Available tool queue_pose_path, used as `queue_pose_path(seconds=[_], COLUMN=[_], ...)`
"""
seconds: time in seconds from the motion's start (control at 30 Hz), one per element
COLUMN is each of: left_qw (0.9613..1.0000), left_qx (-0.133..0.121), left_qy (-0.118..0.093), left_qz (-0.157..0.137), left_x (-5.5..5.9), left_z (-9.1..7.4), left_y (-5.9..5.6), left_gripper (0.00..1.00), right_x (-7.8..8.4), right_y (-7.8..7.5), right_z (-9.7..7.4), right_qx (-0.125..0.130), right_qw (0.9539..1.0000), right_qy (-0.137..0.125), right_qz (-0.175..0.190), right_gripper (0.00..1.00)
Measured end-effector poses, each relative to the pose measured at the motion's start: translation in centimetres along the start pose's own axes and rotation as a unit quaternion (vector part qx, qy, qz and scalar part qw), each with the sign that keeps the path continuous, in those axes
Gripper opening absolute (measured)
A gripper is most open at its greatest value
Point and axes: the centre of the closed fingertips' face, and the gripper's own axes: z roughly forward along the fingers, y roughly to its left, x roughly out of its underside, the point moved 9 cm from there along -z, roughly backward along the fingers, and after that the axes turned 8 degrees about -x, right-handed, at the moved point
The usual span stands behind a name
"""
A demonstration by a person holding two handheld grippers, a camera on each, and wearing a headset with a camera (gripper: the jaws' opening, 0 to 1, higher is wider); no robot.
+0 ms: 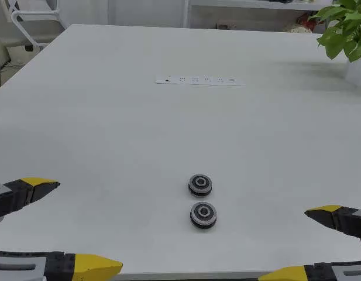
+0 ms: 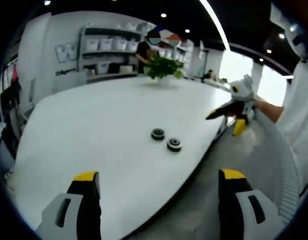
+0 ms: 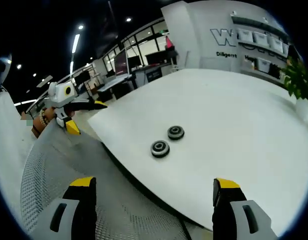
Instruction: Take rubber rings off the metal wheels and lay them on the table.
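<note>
Metal wheels, two in number, lie flat on the white table (image 1: 168, 129), close to the middle of its near edge: the farther wheel (image 1: 200, 185) and the nearer wheel (image 1: 203, 215) sit just beside each other, apart and not touching, one behind the other as seen from the near edge. Each shows a dark outer band around a lighter metal face with a dark hub; at this size the band cannot be told apart as a separate rubber ring. No loose ring is seen on the table. The left gripper (image 1: 86, 227) is at the near-left part of the table edge, its yellow-tipped jaws spread wide with nothing between them. Its own view confirms this: left gripper (image 2: 158, 175) wide apart and empty, with the farther wheel (image 2: 157, 134) and nearer wheel (image 2: 174, 145) well ahead of it and the right gripper (image 2: 231, 112) beyond the table edge. The right gripper (image 1: 282, 244) is at the near-right part of the edge, likewise spread wide and holding nothing. In its own view the right gripper (image 3: 154, 182) frames the nearer wheel (image 3: 159, 148) and farther wheel (image 3: 175, 132), with the left gripper (image 3: 76, 112) off past the edge. Neither gripper touches a wheel. A socket strip (image 1: 199, 80) lies flat towards the far edge. A potted plant (image 1: 344, 29) stands at the far-right corner.
</note>
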Motion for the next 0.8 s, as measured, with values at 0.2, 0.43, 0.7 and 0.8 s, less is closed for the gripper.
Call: queue_pose_path(seconds=[0.2,0.43,0.7,0.8], left_qw=[1.0000,1.0000,1.0000,1.0000], left_qx=[-0.001,0.000,-0.001,0.000], left_qy=[0.000,0.001,-0.001,-0.001], left_qz=[0.000,0.000,-0.001,0.000], left_x=[-0.01,0.02,0.02,0.03], left_z=[0.01,-0.01,-0.03,-0.02], left_y=[0.03,-0.01,0.04,0.02], left_gripper=[1.00,1.00,1.00,1.00], right_x=[0.02,0.04,0.06,0.07], right_y=[0.02,0.06,0.05,0.05], right_z=[0.03,0.02,0.05,0.04], right_qx=[-0.001,0.000,0.001,0.002], right_qw=[1.0000,1.0000,1.0000,1.0000], right_qy=[0.000,-0.001,-0.001,-0.001], right_qz=[0.001,0.003,0.004,0.005], right_gripper=[0.97,0.97,0.97,0.97])
